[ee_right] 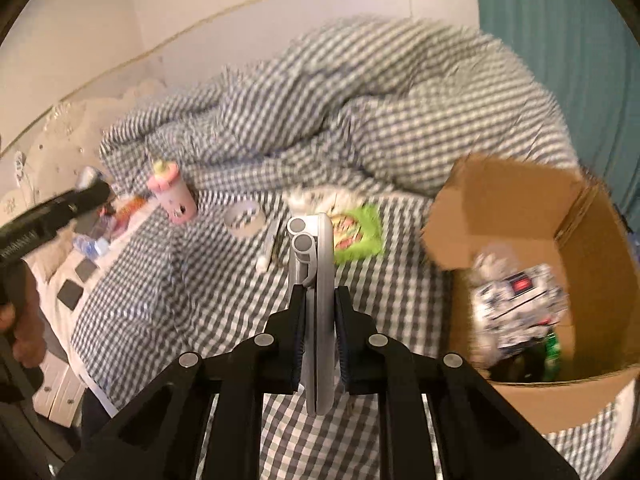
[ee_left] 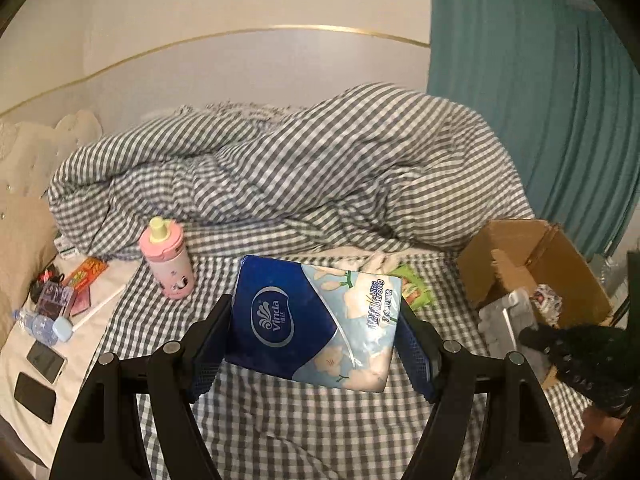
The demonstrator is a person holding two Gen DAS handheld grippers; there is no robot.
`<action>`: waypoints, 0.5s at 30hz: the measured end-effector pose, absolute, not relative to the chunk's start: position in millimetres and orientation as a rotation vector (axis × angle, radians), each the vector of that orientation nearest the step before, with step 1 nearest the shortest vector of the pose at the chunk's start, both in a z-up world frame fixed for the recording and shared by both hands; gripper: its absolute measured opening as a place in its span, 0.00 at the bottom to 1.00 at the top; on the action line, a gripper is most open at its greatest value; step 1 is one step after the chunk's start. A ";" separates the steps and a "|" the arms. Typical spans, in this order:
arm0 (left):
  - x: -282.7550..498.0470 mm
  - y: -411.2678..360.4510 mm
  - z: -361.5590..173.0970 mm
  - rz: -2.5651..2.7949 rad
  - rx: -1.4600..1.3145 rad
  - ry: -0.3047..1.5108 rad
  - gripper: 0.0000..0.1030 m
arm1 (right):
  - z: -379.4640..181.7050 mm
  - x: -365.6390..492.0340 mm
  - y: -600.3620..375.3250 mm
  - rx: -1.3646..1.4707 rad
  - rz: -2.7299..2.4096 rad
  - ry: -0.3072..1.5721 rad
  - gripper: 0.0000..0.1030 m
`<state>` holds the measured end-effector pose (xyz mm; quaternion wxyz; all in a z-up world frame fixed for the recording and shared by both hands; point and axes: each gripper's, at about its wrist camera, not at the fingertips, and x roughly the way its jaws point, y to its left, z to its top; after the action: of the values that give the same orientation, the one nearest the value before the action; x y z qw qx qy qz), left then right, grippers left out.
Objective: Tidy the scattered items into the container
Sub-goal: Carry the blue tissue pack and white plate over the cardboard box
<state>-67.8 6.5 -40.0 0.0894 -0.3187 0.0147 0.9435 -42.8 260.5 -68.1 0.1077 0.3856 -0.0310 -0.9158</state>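
Your left hand-held gripper (ee_left: 316,332) clamps the tissue pack (ee_left: 316,320) wide, clear of the bed; right hand-held gripper (ee_right: 320,336) pinches the grey folding stand (ee_right: 318,300) edge-on, nr the cardboard box (ee_right: 592,392) for dropping in.

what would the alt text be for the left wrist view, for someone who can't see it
The left gripper holds a blue Vinda tissue pack above a grey gingham bed sheet. A pink bottle stands to the left before a rumpled gingham duvet; an open cardboard box sits on the right by a teal curtain.
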 end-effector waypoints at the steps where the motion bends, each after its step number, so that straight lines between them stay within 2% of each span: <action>1: -64.6 11.9 -36.5 2.804 -0.933 0.049 0.75 | -57.7 -34.6 264.0 1.099 -2.716 -0.093 0.13; 8: -40.6 57.5 -15.2 2.785 -0.828 0.093 0.75 | -9.8 7.0 291.3 0.946 -2.825 -0.096 0.13; 15: -23.7 98.4 0.2 2.720 -0.762 0.071 0.75 | 14.0 38.0 324.7 0.881 -2.910 -0.106 0.13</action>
<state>-23.7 98.4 0.2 0.1575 -0.2664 0.0248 0.9506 38.0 324.7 14.0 0.0497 0.2892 -0.0349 -0.9553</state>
